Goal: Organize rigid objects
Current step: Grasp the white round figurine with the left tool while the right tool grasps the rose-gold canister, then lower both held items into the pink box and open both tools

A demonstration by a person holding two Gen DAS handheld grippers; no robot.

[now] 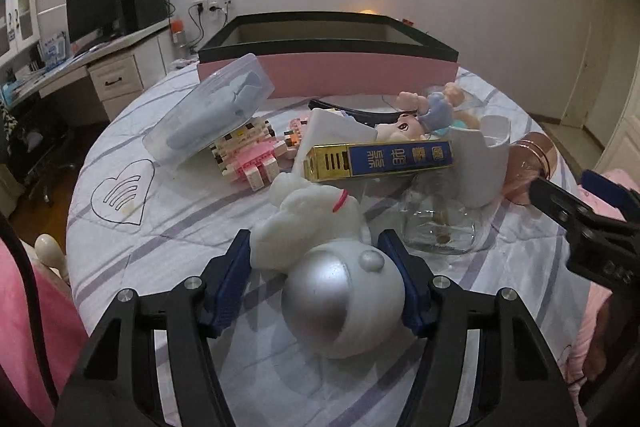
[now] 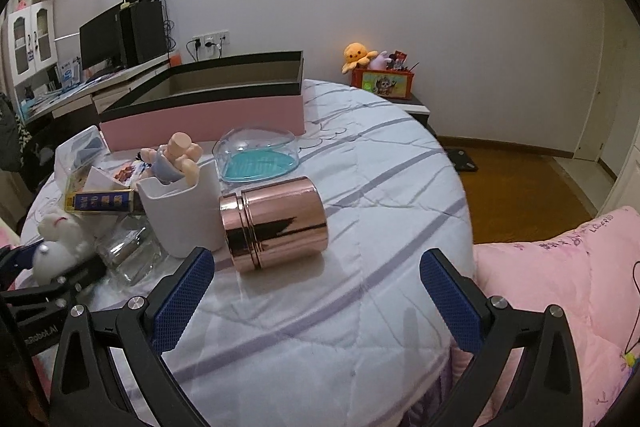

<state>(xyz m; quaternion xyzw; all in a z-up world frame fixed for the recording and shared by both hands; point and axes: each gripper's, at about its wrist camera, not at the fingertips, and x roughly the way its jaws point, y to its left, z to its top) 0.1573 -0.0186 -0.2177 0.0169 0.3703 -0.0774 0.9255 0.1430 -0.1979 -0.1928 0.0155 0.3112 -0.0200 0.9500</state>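
on the bed, nearly everything waits outside the pink box, so sorting has barely begun. left gripper jaws sit half-closed against the white astronaut figure, glossy, silver-visored, lying down. right gripper jaws gape empty before the rose-gold tin.

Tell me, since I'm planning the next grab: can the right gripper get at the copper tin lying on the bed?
Probably yes. The right gripper is open, and the copper tin lies on its side just ahead with only bare quilt between. The white cup touches its left end.
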